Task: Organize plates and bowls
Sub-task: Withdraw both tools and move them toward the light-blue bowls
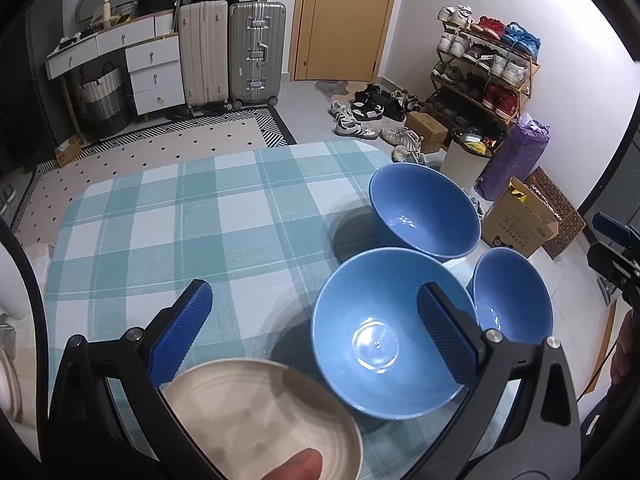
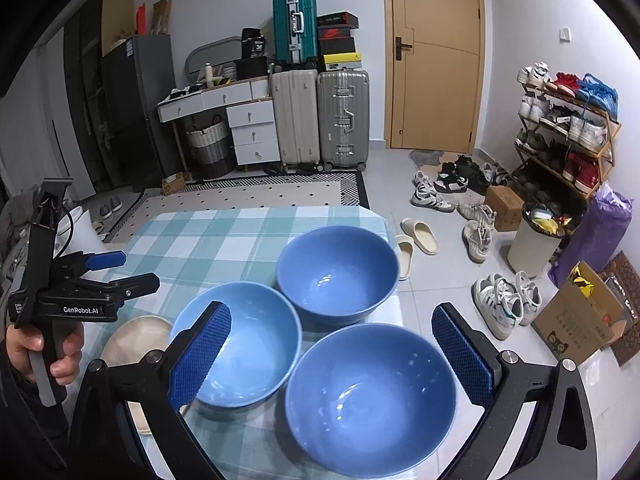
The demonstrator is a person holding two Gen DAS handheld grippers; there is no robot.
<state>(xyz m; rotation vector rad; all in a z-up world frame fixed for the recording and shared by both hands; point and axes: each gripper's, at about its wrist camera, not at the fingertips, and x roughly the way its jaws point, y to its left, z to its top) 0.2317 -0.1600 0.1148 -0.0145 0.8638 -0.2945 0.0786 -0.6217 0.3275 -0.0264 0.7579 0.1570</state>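
Observation:
Three blue bowls stand upright on the checked tablecloth (image 1: 168,216): a far bowl (image 1: 424,212) (image 2: 338,272), a middle bowl (image 1: 380,344) (image 2: 248,344) and a bowl at the right edge (image 1: 512,296) (image 2: 370,400). A beige plate (image 1: 260,412) (image 2: 136,336) lies left of the middle bowl. My left gripper (image 1: 318,320) (image 2: 132,270) is open and holds nothing, above the plate and the middle bowl. My right gripper (image 2: 332,348) is open and holds nothing, over the two nearer bowls. A fingertip (image 1: 292,464) shows at the plate's near rim.
The table's far and right edges drop to a tiled floor with shoes (image 2: 436,196), slippers (image 2: 420,236), a bin (image 2: 532,240) and a cardboard box (image 2: 576,312). Suitcases (image 2: 320,120) and a drawer unit (image 2: 252,132) stand at the back wall. A hand (image 2: 52,356) holds the left gripper.

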